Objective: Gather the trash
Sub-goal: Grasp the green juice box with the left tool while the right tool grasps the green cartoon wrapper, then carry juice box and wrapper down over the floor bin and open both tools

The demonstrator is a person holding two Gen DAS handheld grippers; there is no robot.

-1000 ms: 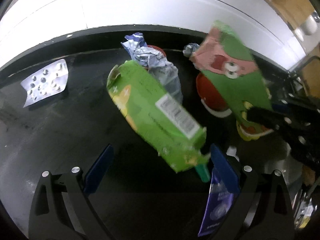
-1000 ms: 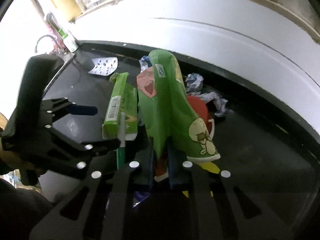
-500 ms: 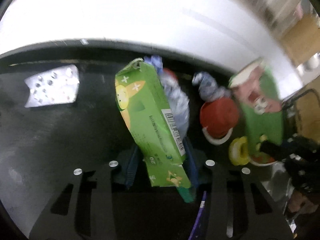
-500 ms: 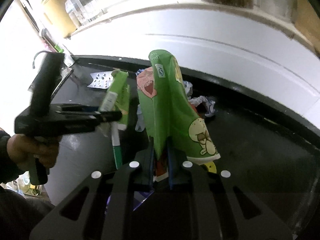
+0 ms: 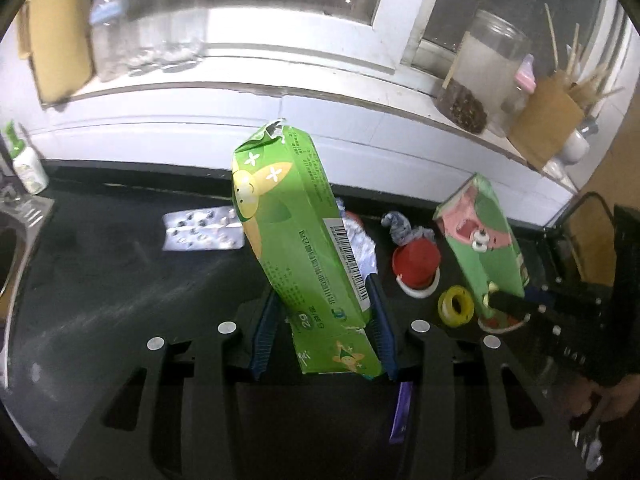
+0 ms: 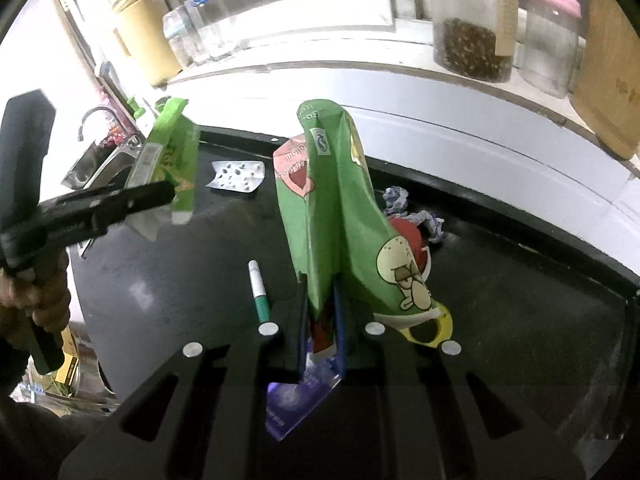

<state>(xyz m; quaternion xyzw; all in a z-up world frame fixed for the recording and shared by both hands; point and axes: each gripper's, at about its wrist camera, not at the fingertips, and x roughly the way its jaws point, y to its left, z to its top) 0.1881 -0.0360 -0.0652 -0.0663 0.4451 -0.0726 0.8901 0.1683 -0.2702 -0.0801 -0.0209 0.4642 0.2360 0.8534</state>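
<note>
My left gripper [image 5: 324, 332] clamps the green carton [image 5: 304, 248]; my right gripper [image 6: 320, 320] pinches the cartoon wrapper [image 6: 340, 216]. The limp wrapper may slip free. The tall carton could twist out of its low grip.

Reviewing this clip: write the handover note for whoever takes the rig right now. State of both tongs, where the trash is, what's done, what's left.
Left tongs: just closed on the green carton, held up off the black counter.
Right tongs: shut on the flattened green cartoon pack, also lifted.
Still on the counter: blister pack, crumpled wrappers, red lid, yellow tape roll, green marker, purple sachet.
Done: two pieces picked up.
Left: drop both in the trash (no bin in view), then collect the rest.
</note>
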